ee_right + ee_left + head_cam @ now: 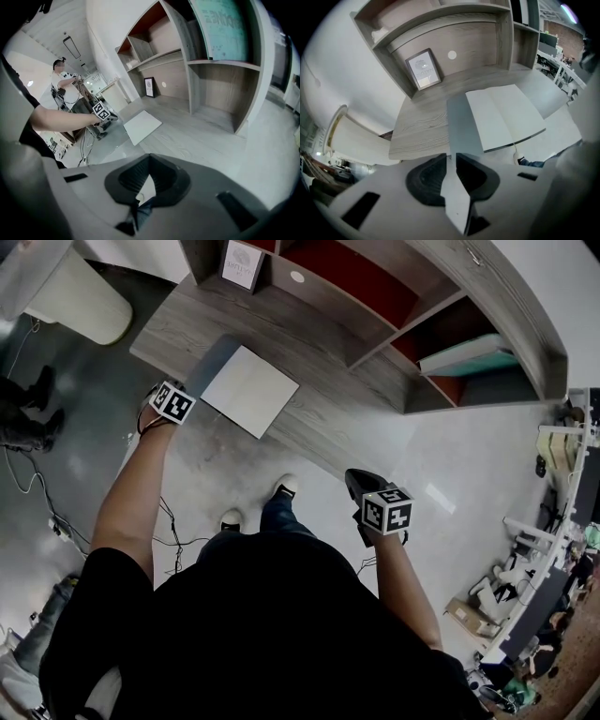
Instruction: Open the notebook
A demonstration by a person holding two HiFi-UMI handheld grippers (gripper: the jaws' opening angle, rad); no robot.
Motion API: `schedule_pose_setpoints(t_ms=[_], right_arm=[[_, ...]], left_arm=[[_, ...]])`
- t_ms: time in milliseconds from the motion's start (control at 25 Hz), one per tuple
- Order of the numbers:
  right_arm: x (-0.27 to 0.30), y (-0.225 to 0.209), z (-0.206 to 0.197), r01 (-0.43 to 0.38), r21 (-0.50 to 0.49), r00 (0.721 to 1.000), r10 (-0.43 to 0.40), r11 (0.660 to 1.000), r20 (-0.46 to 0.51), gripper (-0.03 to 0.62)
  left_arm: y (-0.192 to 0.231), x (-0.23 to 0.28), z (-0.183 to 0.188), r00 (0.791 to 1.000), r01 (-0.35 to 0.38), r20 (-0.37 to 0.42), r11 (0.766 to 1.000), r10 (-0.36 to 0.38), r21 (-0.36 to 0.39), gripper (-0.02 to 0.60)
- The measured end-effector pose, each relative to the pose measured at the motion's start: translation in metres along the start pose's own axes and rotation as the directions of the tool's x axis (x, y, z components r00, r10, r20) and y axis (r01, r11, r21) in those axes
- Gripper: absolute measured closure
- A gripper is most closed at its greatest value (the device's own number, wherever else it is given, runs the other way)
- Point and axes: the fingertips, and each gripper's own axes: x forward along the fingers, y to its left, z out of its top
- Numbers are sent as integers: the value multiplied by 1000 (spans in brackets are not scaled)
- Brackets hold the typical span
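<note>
The notebook lies at the front edge of the bench, white pages showing. Looks thin, light and floppy, so the cover's free edge is the spot to grab. Left claw is partly open with the grey cover between, not pinched. Right claw hangs shut and empty over the floor. Shelves crowd the back.
</note>
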Motion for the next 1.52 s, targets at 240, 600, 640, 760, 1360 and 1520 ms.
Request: schedule_pose_setpoints(t_ms=[240, 600, 640, 760, 1360, 1520], right_arm=[[-1, 15, 10, -13, -13, 1000, 13, 1000, 22, 592], [-4, 48, 20, -36, -58, 998, 39, 998, 55, 592], [-6, 50, 20, -35, -61, 997, 39, 998, 59, 592], [-11, 57, 19, -28, -61, 996, 33, 998, 78, 592], [-54, 95, 26, 16, -61, 980, -4, 998, 201, 592], [-64, 108, 29, 22, -74, 973, -4, 997, 231, 592]], left_arm=[[-2, -24, -3, 999, 16, 46, 997, -12, -69, 511], [-8, -73, -7, 988, 57, 148, 985, -32, -165, 509], [-6, -81, -7, 986, 56, 163, 983, -28, -173, 509], [-3, -102, -8, 978, 61, 208, 980, -20, -192, 509], [-2, -187, -40, 929, 149, 368, 948, -37, -281, 509], [-4, -206, -46, 916, 161, 399, 948, -39, -276, 509]])
